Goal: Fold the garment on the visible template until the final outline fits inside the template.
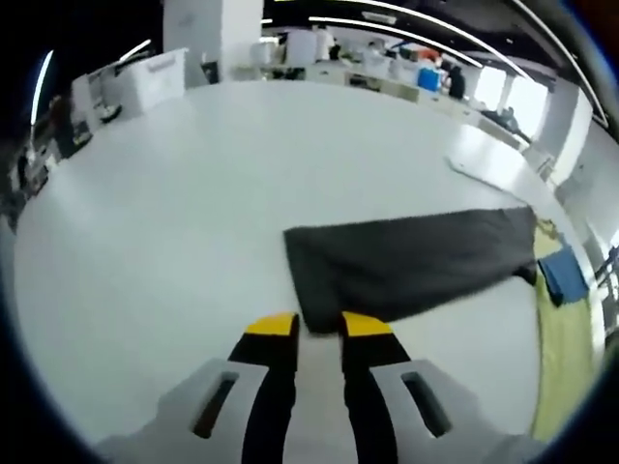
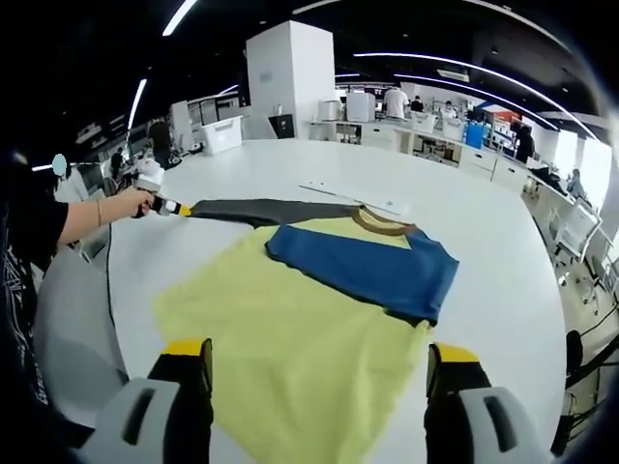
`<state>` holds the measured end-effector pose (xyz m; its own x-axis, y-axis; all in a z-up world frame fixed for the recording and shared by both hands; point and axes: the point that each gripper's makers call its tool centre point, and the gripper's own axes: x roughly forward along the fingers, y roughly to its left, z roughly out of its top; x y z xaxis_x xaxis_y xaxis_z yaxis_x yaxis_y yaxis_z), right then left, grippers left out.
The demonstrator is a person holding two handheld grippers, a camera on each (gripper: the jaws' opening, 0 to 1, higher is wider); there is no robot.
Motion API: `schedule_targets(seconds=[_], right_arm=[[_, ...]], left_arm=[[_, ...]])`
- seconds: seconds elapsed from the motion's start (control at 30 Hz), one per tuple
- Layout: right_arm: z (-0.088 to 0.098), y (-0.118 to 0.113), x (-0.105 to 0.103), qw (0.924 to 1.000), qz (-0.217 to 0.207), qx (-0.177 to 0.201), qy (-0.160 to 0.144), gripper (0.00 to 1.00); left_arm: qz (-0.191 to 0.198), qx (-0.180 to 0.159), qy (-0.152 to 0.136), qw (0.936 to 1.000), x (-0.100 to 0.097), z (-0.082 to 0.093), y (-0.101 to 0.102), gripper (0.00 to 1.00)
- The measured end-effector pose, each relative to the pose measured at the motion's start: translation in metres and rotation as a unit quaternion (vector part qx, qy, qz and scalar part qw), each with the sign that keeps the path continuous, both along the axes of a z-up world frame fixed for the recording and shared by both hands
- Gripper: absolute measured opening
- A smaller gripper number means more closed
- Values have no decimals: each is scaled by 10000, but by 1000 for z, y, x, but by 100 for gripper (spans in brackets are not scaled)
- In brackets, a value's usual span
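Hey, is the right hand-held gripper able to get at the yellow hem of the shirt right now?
Probably yes. The right hand-held gripper is open, its jaws standing either side of the yellow hem of the shirt, and nothing lies between them on the white table.

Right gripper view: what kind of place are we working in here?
Probably an open-plan lab or office floor. A large white table carries the yellow, blue and grey garment, rows of desks with equipment stand behind it with people at them, and long strip lights run across a dark ceiling.
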<state>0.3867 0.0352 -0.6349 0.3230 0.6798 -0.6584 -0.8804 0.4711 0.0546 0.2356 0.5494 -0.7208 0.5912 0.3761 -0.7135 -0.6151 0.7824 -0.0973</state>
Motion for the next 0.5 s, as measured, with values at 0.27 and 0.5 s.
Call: schedule_targets(seconds=[0.27, 0.5], right_arm=[[-2, -1, -2, 10000, -11, -14, 17, 92], [-1, -3, -2, 10000, 6, -38, 7, 92]], left_arm=[[70, -54, -10, 10000, 2, 1, -1, 4], [-17, 41, 27, 10000, -1, 5, 2, 0]])
